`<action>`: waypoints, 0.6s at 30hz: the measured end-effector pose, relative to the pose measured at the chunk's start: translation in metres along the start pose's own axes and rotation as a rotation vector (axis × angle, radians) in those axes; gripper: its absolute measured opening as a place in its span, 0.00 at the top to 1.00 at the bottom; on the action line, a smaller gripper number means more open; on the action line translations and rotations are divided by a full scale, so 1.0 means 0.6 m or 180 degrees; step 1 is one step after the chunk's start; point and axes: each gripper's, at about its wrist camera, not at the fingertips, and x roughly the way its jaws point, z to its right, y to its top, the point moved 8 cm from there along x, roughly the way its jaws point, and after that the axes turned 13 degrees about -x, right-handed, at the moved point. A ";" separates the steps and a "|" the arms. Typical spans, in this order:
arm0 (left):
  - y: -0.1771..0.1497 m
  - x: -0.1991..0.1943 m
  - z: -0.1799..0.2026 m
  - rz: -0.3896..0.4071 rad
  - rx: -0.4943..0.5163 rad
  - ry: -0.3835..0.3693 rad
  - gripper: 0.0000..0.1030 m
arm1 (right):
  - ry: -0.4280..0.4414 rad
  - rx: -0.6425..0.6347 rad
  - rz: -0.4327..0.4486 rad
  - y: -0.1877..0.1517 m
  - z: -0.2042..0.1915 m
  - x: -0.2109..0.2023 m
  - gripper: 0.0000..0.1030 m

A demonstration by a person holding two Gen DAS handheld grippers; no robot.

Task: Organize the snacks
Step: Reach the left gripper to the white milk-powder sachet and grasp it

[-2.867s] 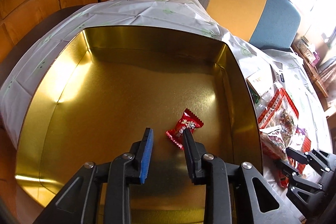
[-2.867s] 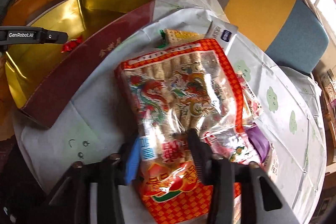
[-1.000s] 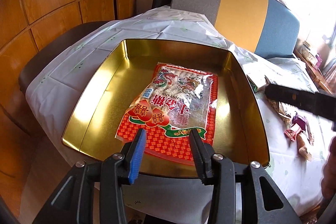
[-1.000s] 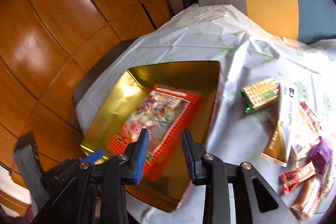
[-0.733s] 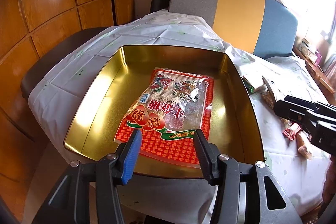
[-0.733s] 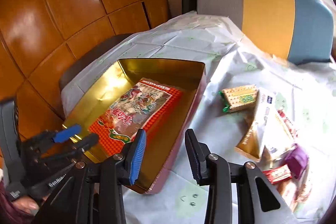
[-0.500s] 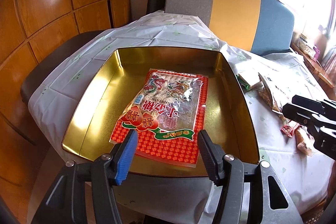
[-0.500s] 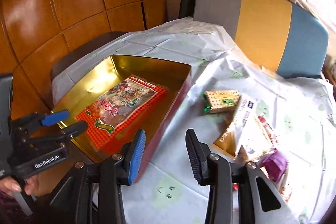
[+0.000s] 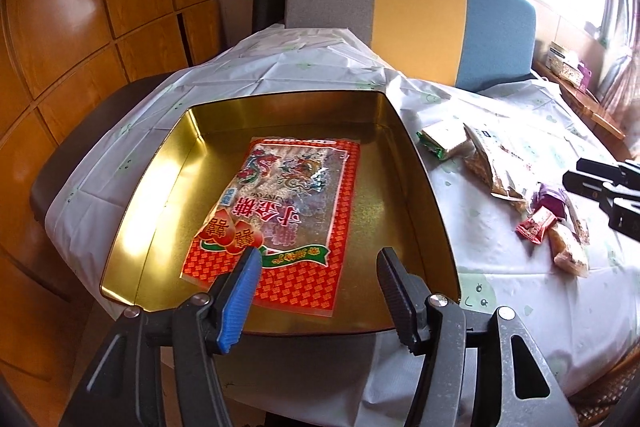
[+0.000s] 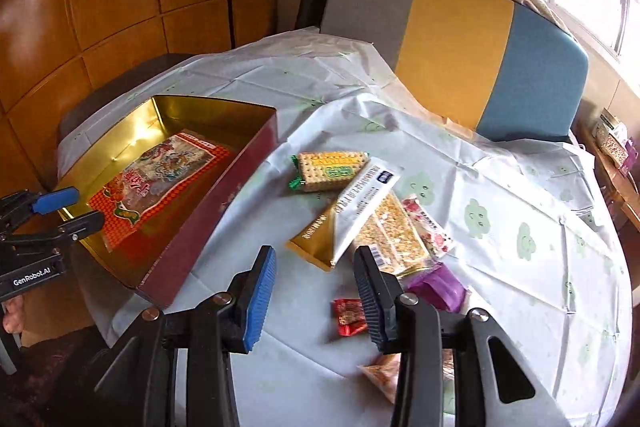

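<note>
The table (image 10: pixel 520 187) under its pale printed cloth fills both views, with a striped sofa back (image 10: pixel 460 39) well beyond the tools. Next in size is the gold-lined tin (image 9: pixel 424 171), which lies directly ahead of and below the left gripper (image 9: pixel 316 267); from the right gripper (image 10: pixel 314 269) it sits off to the left side. Flat on the tin's floor lies the big red snack bag (image 9: pixel 292 195), its near edge just past the left fingertips, with no pad touching it. Both tools are spread and carry nothing: the left jaws stand wide above the tin's near rim, the right jaws are parted over bare cloth. So the step in hand looks like the reach for the next snack, the large bag being already stowed. The loose pile lies ahead and to the right of the right gripper: a green-wrapped cracker pack (image 10: pixel 330 165) farthest out, a white and gold pouch (image 10: pixel 352 211) nearer, a purple packet (image 10: pixel 438 287) just right of the right finger, and a small red candy (image 10: pixel 350 315) closest, partly behind that finger. The next move, as I judge it, calls for lowering the right tool over one of these, probably the candy or the pouch, closing on a thin crinkly wrapper without sliding it, then carrying it leftward over the tin's maroon wall. The left gripper seems only to wait near the tin.
</note>
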 end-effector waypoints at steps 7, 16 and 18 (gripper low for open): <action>-0.006 0.002 0.024 -0.0001 0.0127 -0.0003 0.41 | -0.0286 0.0123 -0.0112 -0.038 0.089 -0.009 0.60; -0.004 0.006 0.057 0.0023 0.0280 0.0032 0.41 | -0.0584 0.0313 -0.0319 -0.100 0.198 0.007 0.60; -0.002 0.007 0.066 0.0022 0.0319 0.0032 0.41 | -0.0580 0.0481 -0.0337 -0.118 0.220 0.013 0.60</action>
